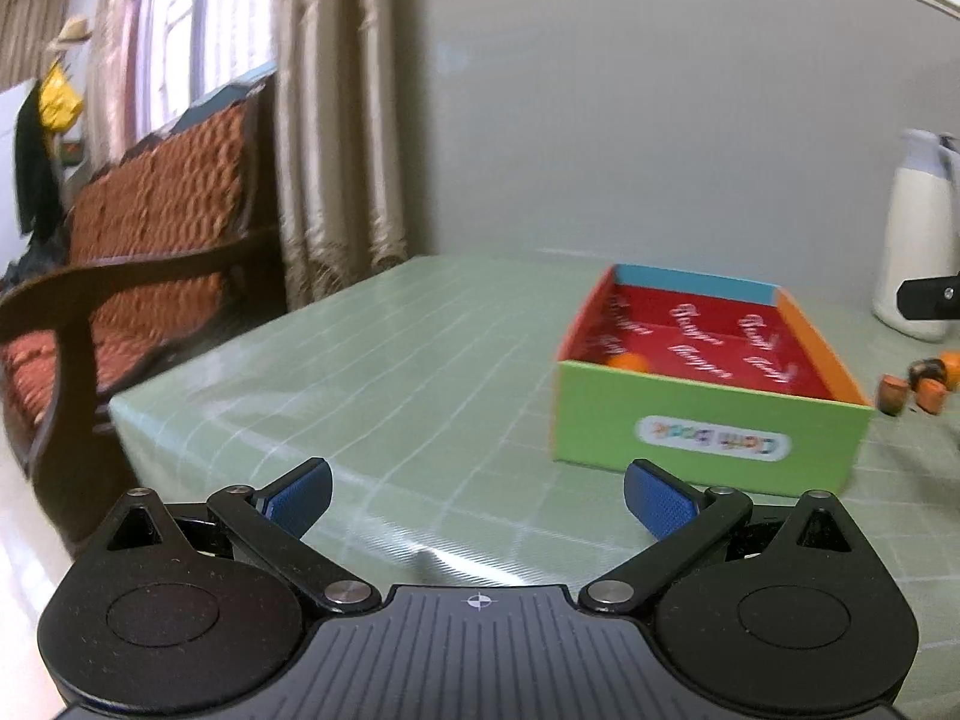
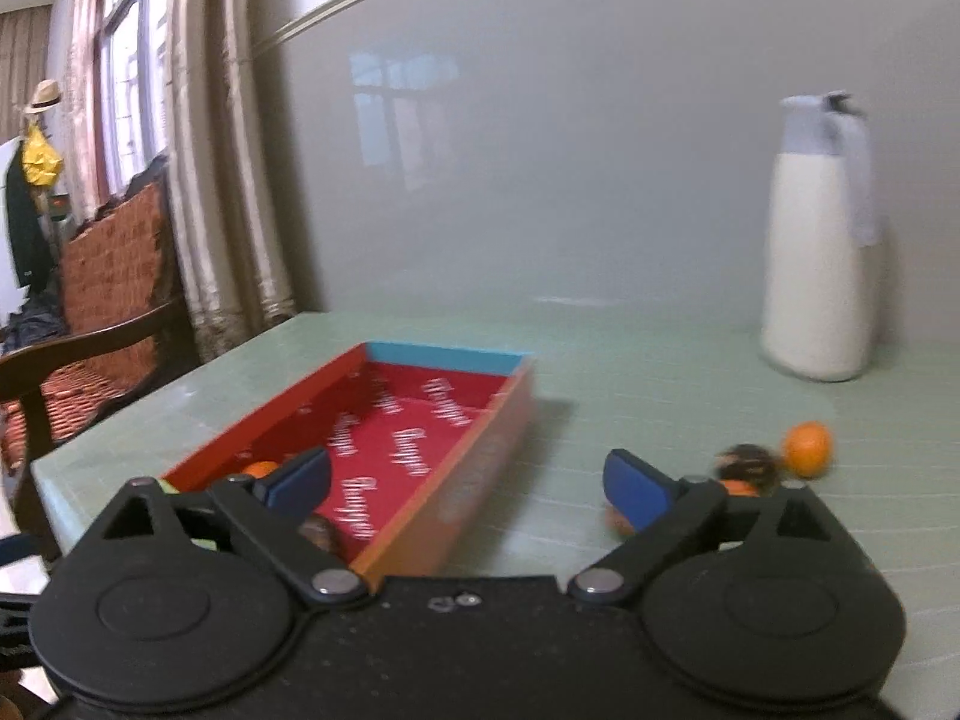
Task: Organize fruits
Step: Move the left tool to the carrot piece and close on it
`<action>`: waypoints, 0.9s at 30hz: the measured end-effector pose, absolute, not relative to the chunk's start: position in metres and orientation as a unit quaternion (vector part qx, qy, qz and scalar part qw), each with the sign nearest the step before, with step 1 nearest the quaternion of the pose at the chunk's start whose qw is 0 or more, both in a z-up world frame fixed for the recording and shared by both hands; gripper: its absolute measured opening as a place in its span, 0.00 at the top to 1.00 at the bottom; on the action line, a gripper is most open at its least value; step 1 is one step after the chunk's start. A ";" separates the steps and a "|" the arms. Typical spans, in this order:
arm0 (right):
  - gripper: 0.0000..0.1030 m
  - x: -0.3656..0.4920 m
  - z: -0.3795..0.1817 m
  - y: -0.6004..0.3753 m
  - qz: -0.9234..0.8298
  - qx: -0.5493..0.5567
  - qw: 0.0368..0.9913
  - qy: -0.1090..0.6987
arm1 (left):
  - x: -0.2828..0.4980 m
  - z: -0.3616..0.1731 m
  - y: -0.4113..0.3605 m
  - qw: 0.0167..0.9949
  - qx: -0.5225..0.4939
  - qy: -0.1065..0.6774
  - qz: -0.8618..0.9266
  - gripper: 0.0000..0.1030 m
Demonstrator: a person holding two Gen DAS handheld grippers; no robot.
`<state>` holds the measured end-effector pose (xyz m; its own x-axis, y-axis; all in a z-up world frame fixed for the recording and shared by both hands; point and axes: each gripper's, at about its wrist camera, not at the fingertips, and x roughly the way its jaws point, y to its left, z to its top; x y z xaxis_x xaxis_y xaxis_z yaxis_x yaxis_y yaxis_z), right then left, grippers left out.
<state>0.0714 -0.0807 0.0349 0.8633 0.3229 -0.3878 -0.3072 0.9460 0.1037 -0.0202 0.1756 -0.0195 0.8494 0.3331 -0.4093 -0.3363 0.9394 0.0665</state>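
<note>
A shallow cardboard box with a green front wall and red floor sits on the green table; it also shows in the right wrist view. One orange fruit lies inside it near the front wall, also seen in the right wrist view. More small orange and dark fruits lie on the table right of the box; an orange and a dark fruit show there. My left gripper is open and empty, in front of the box. My right gripper is open and empty above the box's near right corner.
A white thermos jug stands at the back right by the wall, also in the left wrist view. A wooden bench with an orange cushion and curtains stand left of the table. The table's left edge is near.
</note>
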 end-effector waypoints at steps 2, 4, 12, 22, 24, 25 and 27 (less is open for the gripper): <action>0.02 0.066 0.034 -0.098 0.143 0.019 0.970 0.195 | -0.019 -0.018 0.165 0.965 0.008 0.207 0.159 0.00; 0.02 0.061 0.033 -0.116 0.115 0.020 0.975 0.188 | -0.019 -0.014 0.150 0.970 0.020 0.197 0.142 0.00; 0.00 0.046 0.022 -0.189 0.017 0.053 0.983 0.172 | -0.015 0.001 0.089 0.982 0.042 0.180 0.045 0.00; 0.00 0.021 0.012 -0.255 -0.053 0.097 0.978 0.179 | -0.001 0.001 0.008 0.978 0.061 0.194 -0.048 0.00; 0.00 0.018 0.010 -0.262 -0.064 0.098 0.977 0.180 | 0.005 -0.001 -0.003 0.975 0.057 0.206 -0.057 0.00; 0.00 0.016 0.010 -0.266 -0.068 0.100 0.976 0.180 | 0.006 -0.002 -0.007 0.974 0.053 0.211 -0.060 0.00; 0.00 0.012 0.008 -0.274 -0.077 0.103 0.976 0.178 | 0.012 -0.004 -0.014 0.972 0.045 0.222 -0.065 0.01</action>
<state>0.0117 -0.2740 0.0080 0.9245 -0.1145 -0.3636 0.1876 0.9670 0.1724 0.0123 -0.0141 -0.0036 0.8928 -0.1059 -0.4378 0.1457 0.9876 0.0582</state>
